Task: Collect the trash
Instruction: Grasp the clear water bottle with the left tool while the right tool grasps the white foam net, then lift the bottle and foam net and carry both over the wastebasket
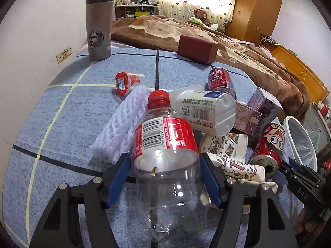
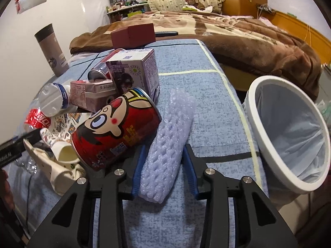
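A clear plastic bottle (image 1: 165,136) with a red cap and red label lies on the blue bedspread, cap pointing away from me. My left gripper (image 1: 164,157) is shut on its body, a blue pad against each side. In the right wrist view, a white foam net sleeve (image 2: 171,128) lies lengthwise on the spread, and my right gripper (image 2: 165,147) is shut on its near part. A red cartoon can (image 2: 115,132) leans just left of that sleeve. The white bin (image 2: 256,111) with a pale liner stands tilted at the right.
Between the grippers lies a pile: a white yoghurt bottle (image 1: 209,109), purple cartons (image 2: 134,72), printed paper cups (image 1: 227,144), a red milk can (image 1: 219,78). A second foam net (image 1: 122,128), a red jelly cup (image 1: 124,82), a grey thermos (image 1: 99,24) and a dark red box (image 1: 196,47) lie farther off.
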`<state>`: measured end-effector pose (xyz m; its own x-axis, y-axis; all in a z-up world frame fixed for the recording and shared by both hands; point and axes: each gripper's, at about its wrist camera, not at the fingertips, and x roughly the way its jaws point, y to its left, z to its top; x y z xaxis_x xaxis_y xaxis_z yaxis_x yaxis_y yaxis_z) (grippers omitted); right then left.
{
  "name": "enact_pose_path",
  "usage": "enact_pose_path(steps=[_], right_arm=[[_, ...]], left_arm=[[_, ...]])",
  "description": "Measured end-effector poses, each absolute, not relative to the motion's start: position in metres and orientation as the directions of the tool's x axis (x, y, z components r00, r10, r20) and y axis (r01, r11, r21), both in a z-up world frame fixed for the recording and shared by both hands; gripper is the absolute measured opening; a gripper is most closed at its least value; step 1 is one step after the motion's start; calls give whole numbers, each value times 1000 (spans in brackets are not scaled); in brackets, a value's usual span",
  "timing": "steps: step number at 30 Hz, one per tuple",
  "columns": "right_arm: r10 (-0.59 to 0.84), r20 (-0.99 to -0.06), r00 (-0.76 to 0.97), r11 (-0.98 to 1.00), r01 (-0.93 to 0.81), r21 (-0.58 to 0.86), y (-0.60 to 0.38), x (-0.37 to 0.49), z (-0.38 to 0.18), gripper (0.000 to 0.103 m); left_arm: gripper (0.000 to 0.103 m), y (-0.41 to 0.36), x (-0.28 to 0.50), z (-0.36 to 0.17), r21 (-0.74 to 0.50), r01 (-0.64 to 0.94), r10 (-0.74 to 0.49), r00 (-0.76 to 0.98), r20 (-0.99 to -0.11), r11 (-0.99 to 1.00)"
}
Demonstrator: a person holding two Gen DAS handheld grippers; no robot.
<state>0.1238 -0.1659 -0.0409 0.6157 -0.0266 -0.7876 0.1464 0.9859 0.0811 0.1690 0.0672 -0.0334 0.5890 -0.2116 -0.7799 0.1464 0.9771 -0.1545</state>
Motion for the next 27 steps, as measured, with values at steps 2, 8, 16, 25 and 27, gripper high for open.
enact_pose_path(steps=[2, 8, 16, 25, 27], right_arm=[[-24, -787, 616, 987, 138, 78, -166, 123, -41, 34], [-11, -788, 615, 987, 132, 88, -171, 122, -41, 34], [7, -773, 635, 987, 119, 107, -174, 117, -39, 28], [43, -758, 651, 985, 99, 141, -180, 109, -38, 25], [52, -758, 650, 984, 95, 148, -181, 108, -39, 24]], left_arm=[[68, 69, 172, -35, -157, 133, -206, 591, -780, 979], [65, 70, 177, -37, -161, 106, -192, 588, -785, 981], [65, 70, 165, -27, -174, 123, -213, 622, -754, 977], [65, 70, 154, -29, -156, 110, -190, 625, -757, 982], [65, 73, 155, -31, -175, 95, -196, 623, -757, 980]])
